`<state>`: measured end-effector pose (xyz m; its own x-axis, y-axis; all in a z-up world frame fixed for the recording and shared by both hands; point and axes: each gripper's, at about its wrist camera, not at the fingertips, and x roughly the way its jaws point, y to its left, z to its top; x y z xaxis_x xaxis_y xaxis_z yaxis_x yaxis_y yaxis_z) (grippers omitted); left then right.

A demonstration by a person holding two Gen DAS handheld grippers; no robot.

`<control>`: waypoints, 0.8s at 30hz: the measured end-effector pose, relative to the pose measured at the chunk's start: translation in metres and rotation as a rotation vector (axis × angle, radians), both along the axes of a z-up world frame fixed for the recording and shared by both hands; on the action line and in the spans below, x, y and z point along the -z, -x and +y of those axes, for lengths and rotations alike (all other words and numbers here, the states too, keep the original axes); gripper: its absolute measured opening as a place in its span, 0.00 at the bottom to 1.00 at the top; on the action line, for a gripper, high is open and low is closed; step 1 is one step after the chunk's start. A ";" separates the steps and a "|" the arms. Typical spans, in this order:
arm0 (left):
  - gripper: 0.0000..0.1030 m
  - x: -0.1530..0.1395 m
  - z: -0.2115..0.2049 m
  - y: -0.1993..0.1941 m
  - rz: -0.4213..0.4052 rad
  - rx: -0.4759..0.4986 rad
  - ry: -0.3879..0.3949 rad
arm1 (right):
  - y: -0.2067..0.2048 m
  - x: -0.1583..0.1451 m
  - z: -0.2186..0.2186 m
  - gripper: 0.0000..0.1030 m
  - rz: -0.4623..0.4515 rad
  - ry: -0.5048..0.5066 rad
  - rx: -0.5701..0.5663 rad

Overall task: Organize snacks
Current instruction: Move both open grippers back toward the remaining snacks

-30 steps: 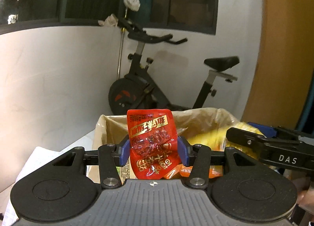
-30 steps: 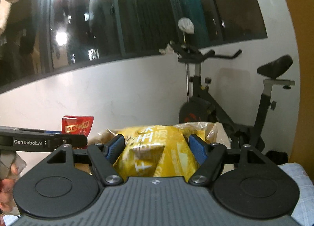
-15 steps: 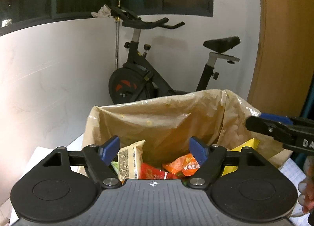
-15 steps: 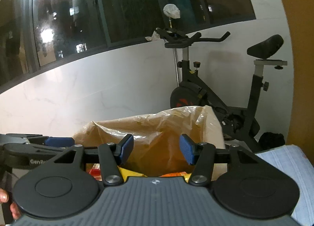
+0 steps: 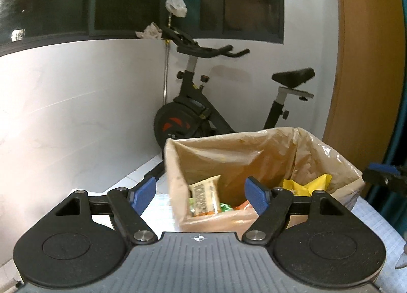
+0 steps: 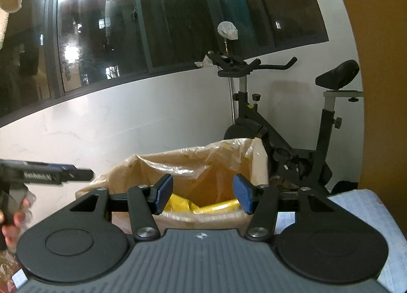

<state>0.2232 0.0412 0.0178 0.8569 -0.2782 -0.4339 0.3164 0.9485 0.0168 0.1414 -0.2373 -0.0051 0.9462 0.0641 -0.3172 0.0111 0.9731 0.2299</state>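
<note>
A box lined with a tan plastic bag stands on the table and holds several snack packets. In the left wrist view I see a beige packet leaning at its left wall and a yellow bag at the right. My left gripper is open and empty, just in front of the box. In the right wrist view the lined box holds the yellow bag. My right gripper is open and empty above the box's near edge.
A black exercise bike stands behind the box against a white wall. A wooden panel is at the right. A light blue checked cloth covers the table. The left gripper's tip shows at the left of the right wrist view.
Both grippers opened and dropped their packets, the red one and the yellow one, into the box. Both have since drawn back from it, the left one toward the left.
</note>
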 end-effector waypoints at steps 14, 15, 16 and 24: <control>0.76 0.063 0.009 0.046 0.082 0.002 0.065 | 0.060 0.069 0.000 0.55 0.174 -0.003 0.061; 0.76 0.071 0.006 0.048 0.098 0.007 0.069 | 0.064 0.076 0.001 0.55 0.198 -0.011 0.064; 0.76 0.078 0.003 0.049 0.112 0.010 0.067 | 0.068 0.083 0.002 0.55 0.222 -0.016 0.067; 0.75 0.126 -0.011 0.060 0.193 0.035 0.057 | 0.093 0.129 0.010 0.55 0.418 -0.055 0.057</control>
<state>0.1627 0.0303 -0.1077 0.7485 -0.3350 -0.5723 0.3415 0.9345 -0.1004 0.0487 -0.2269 -0.1343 0.7396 0.0436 -0.6716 0.1674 0.9546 0.2463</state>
